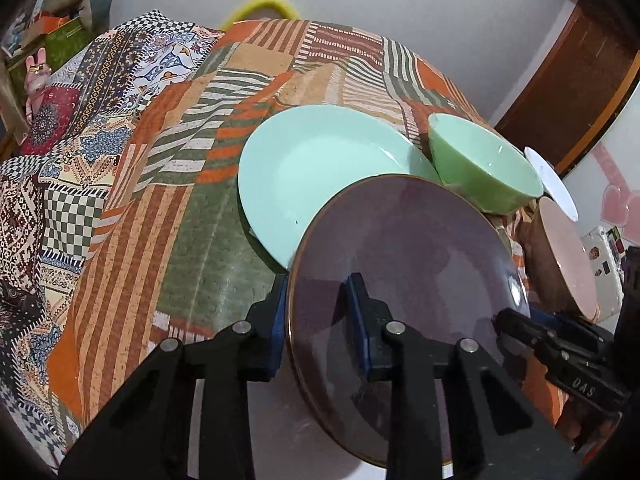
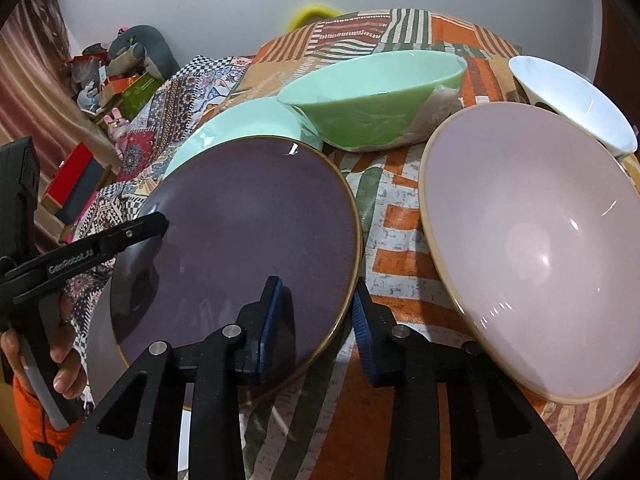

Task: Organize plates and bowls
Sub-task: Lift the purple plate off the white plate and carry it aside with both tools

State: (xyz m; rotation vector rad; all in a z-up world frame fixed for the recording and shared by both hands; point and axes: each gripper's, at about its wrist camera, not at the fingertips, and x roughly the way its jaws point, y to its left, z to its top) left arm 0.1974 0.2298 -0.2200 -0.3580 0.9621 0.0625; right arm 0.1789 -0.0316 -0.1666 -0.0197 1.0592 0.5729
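A dark purple plate with a gold rim is held tilted above the table by both grippers. My left gripper is shut on its left rim. My right gripper is shut on its right rim; it also shows in the left wrist view. A mint plate lies behind it, also seen in the right wrist view. A green bowl stands to its right. A pink bowl and a white bowl are further right.
The table wears a patchwork orange, green and striped cloth. A second patterned cloth covers the left side. Boxes and toys sit beyond the left edge. A wooden door stands at the right.
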